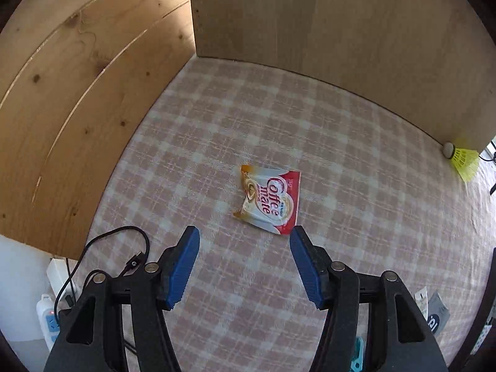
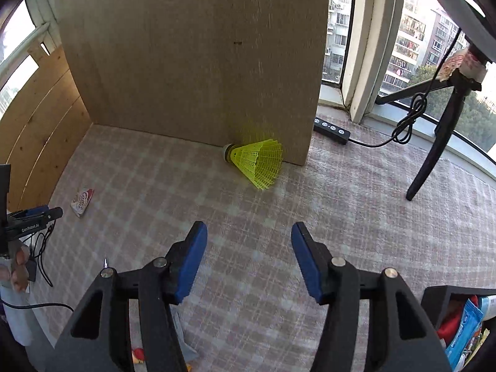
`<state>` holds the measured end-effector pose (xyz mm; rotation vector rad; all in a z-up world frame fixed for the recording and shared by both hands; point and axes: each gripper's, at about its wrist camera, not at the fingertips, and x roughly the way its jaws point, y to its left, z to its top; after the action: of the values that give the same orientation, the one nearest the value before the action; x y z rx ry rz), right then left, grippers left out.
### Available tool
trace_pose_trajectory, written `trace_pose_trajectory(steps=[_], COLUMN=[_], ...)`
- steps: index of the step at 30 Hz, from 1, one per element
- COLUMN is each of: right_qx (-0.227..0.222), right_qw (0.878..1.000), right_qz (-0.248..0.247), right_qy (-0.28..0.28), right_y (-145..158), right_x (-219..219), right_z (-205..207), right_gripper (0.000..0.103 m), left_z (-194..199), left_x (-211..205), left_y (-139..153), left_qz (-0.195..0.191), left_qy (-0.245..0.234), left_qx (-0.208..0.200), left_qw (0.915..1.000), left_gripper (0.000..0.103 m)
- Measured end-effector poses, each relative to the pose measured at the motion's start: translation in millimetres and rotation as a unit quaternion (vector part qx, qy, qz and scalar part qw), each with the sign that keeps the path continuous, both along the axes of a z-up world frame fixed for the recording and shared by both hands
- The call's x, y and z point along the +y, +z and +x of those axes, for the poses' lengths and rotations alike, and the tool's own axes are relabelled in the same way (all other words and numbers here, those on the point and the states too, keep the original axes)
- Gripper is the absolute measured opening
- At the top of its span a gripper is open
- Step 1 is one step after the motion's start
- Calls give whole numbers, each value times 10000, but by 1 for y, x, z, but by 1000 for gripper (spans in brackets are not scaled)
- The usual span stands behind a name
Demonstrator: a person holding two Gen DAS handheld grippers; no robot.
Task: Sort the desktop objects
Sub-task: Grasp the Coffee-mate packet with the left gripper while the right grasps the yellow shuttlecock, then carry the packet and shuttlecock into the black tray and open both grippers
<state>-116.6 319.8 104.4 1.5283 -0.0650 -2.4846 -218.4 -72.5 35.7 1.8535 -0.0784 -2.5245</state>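
Bare checked cloth [image 2: 192,186] lies open between sachet [image 1: 269,200] and shuttlecock [image 2: 257,162]; a board [image 2: 192,62] blocks the far side.

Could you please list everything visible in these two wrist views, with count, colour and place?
Coffee-mate sachet: one, red, white and gold, flat on the checked cloth just ahead of the left gripper.
Shuttlecock: one, yellow with a white cork, on its side at the foot of the board.
Checked cloth: one, pink and white, covering the desk.
Board: one, pale brown, upright behind the cloth.
Wooden panel: one, knotty pine, at the left side.
Control box: one, black with a cable, near the window.
Tripod leg: one, black, standing on the cloth at right.
Black bin: one, lower right, holding coloured packets.
Left gripper: black with blue pads, open, empty.
Right gripper: same colours, open, empty.
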Motion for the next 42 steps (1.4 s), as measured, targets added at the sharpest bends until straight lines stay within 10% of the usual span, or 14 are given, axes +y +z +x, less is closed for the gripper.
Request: trace_pose_trajectory(steps=[20, 25, 32, 35, 37, 42], right_qx=[-288, -269, -183, -155, -165, -194], right_qw=[9996, 9996, 9997, 9998, 9997, 9994], right_qz=[21, 37, -21, -69, -128, -288], right_qy=[-62, -15, 130, 142, 132, 67], right_y=[-72, -76, -68, -64, -61, -54], right_x=[-34, -47, -54, -52, -47, -32], right_z=[-97, -102, -93, -84, -75, -52], right_gripper=[56, 55, 9, 7, 7, 7], left_z=[-34, -28, -15, -4, 3, 21], left_x=[15, 18, 21, 24, 25, 24], left_y=[-47, -47, -47, -42, -39, -41], left_qz=[98, 197, 237, 209, 228, 245], left_qy=[-346, -439, -409, -424, -390, -370], left_qx=[-87, -53, -2, 77, 54, -22], left_qw=[9993, 9988, 9989, 9989, 9990, 9990], left_gripper=[66, 51, 45, 39, 8, 6])
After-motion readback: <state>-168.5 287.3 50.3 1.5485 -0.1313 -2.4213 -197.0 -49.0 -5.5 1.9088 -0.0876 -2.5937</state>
